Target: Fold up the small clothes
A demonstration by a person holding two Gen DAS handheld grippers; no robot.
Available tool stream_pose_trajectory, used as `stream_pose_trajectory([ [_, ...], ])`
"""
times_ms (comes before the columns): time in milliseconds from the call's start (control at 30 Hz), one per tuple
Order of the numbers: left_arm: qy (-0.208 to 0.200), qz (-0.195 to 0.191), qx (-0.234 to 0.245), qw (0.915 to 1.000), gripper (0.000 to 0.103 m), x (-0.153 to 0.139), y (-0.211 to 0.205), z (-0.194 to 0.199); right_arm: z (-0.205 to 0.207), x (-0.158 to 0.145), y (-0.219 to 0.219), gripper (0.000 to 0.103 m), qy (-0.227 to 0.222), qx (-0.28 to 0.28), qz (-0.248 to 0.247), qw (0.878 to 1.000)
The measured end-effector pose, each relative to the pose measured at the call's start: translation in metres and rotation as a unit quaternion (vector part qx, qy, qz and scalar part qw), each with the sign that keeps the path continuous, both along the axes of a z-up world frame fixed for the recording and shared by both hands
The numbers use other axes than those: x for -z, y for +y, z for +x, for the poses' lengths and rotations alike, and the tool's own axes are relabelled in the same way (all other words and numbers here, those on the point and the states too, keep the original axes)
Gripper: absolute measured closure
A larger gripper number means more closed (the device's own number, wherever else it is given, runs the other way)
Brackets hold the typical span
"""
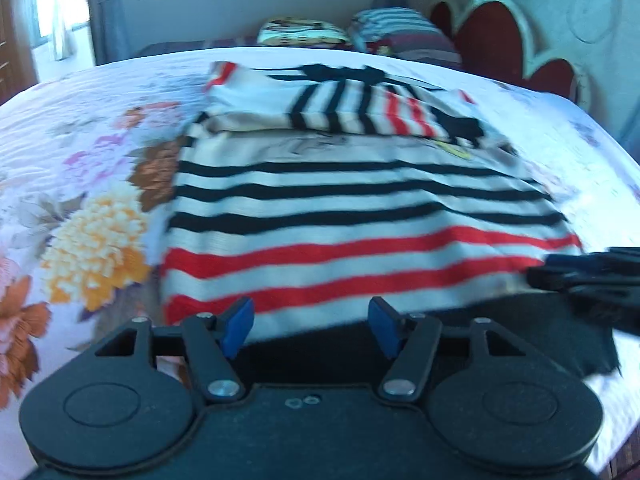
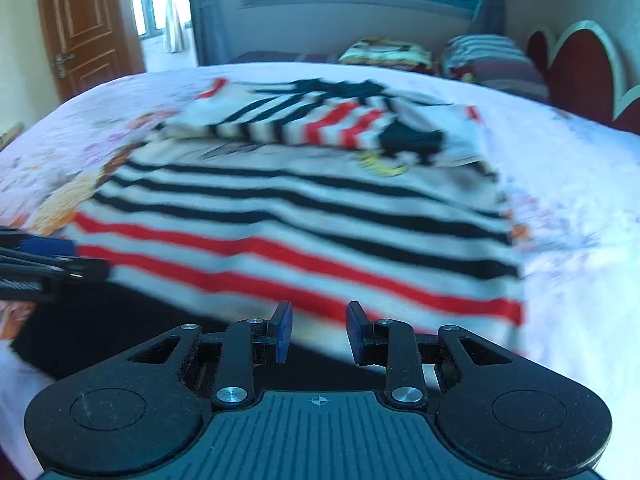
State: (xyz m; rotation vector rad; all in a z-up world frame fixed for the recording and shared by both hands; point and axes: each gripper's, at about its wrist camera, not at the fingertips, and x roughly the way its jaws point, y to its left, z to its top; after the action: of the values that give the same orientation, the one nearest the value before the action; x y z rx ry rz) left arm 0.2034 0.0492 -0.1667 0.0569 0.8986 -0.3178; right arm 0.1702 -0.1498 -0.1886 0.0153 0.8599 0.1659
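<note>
left claw (image 1: 312,326) open, empty | right claw (image 2: 319,330) open, empty | striped sweater (image 1: 340,216) flat on bed (image 1: 80,128); sleeves folded in

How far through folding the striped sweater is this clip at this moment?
Done: both sleeves lie crossed over the chest of the striped sweater, which rests flat on the floral bedspread. In hand: nothing; the left gripper and right gripper are open at the black hem. Left: gripping the hem and folding the body up toward the collar.
</note>
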Motion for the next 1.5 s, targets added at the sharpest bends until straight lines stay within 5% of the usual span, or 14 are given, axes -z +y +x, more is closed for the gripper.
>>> stream_pose_trajectory([
  [233,0.013,0.031,0.007,0.9994,0.039,0.018,0.006,-0.019,-0.025,0.014,0.014,0.074,0.021,0.017,-0.023,0.999],
  [667,0.000,0.018,0.000,0.9998,0.039,0.010,0.031,-0.040,-0.061,0.012,-0.034,0.073,0.023,0.099,-0.045,0.994],
  [733,-0.009,0.021,-0.013,0.9997,0.028,0.003,0.037,-0.047,-0.065,0.008,-0.035,0.072,0.022,0.105,-0.043,0.993],
  [767,-0.018,0.023,-0.024,0.9993,0.018,0.001,0.041,-0.050,-0.068,0.005,-0.036,0.070,0.019,0.111,-0.037,0.993],
  [833,-0.025,0.017,-0.038,0.9988,0.018,-0.003,0.053,-0.054,-0.074,0.001,-0.042,0.041,0.012,0.125,-0.023,0.992],
  [1033,0.043,-0.067,-0.047,0.9957,0.044,0.008,0.083,-0.044,-0.085,-0.009,-0.065,0.038,0.007,0.163,0.032,0.986],
  [1300,0.068,-0.105,-0.043,0.9912,0.050,0.020,0.074,-0.026,-0.072,0.007,-0.104,0.039,0.041,0.208,0.118,0.970],
  [1400,0.081,-0.111,-0.031,0.9900,0.077,0.021,0.071,-0.019,-0.069,0.010,-0.107,0.071,0.054,0.205,0.127,0.969],
  [1500,0.093,-0.114,-0.017,0.9890,0.086,0.022,0.069,-0.014,-0.068,0.010,-0.108,0.072,0.066,0.204,0.126,0.969],
])
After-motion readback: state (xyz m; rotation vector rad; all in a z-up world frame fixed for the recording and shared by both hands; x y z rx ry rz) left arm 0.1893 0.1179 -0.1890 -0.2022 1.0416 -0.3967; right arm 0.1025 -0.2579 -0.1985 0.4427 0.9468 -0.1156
